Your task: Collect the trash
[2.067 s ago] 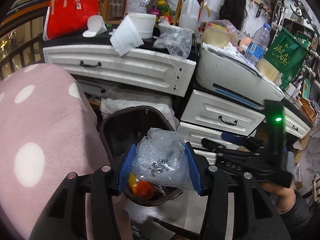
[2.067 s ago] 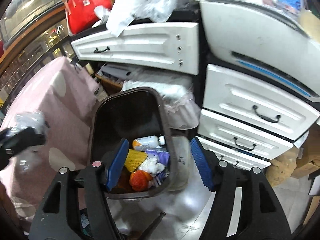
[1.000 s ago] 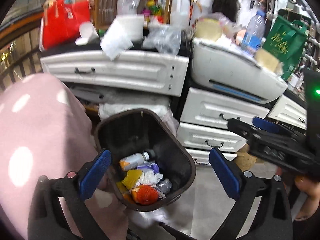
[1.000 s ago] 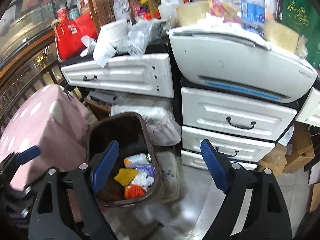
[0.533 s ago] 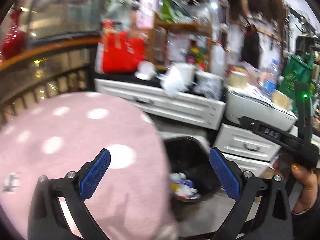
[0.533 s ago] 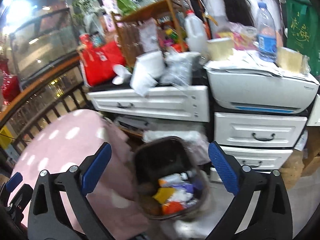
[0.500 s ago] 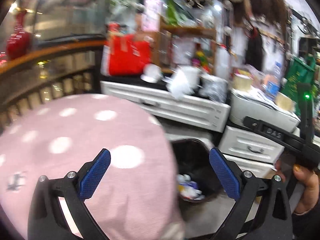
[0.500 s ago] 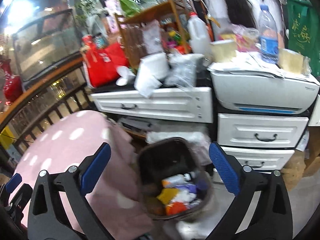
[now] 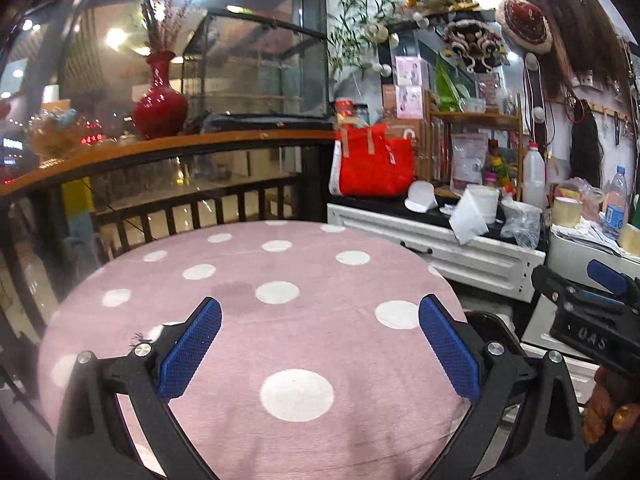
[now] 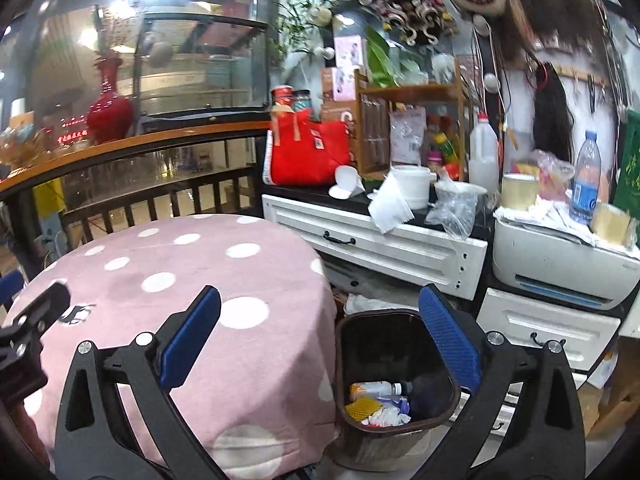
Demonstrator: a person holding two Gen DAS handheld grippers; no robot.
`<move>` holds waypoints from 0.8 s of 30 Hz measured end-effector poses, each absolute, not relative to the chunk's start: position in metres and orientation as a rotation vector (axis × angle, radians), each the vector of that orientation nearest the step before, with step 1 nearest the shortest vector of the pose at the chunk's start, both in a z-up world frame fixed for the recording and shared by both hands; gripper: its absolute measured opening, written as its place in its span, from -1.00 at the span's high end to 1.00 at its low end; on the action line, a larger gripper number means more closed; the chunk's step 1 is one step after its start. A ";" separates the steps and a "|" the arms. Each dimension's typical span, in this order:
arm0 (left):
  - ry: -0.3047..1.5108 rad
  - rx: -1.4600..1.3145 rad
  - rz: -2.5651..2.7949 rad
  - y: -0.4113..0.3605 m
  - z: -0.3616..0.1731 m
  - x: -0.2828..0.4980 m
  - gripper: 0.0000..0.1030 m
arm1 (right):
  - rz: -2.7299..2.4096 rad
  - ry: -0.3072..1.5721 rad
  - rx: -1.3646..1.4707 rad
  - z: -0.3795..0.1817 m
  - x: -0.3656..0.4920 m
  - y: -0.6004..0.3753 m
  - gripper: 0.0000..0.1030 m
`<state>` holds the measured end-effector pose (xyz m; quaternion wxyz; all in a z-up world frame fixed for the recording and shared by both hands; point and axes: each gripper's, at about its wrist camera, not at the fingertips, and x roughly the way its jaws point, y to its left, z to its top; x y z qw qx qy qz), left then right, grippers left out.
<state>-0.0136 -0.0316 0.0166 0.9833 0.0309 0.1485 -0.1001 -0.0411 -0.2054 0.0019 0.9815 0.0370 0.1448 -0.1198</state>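
Sitting under the right gripper (image 10: 319, 336), bin (image 10: 394, 368) holds trash (image 10: 378, 404).

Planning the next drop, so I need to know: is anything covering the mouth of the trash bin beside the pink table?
Nothing visible does. The trash bin stands open-topped beside the pink table, with trash lying at its bottom. Both the left gripper and right gripper are open and empty.

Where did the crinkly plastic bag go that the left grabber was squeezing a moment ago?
The left gripper let the bag go over the trash bin, then opened wide and swung up over the pink dotted table. It now holds nothing. I cannot pick the bag out among the trash in the bin. The right gripper pulled back too and stayed open and empty. The bin kept its place beside the table.
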 end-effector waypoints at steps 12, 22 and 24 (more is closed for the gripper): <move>0.318 -0.032 -0.247 -0.010 0.007 -0.028 -0.89 | -0.278 0.249 0.003 -0.010 -0.072 -0.189 -0.89; 0.300 -0.056 -0.212 -0.004 0.003 -0.031 -0.89 | -0.294 0.269 0.075 -0.015 -0.071 -0.204 -0.89; 0.305 -0.062 -0.211 -0.003 0.003 -0.030 -0.89 | -0.295 0.273 0.080 -0.016 -0.070 -0.205 -0.89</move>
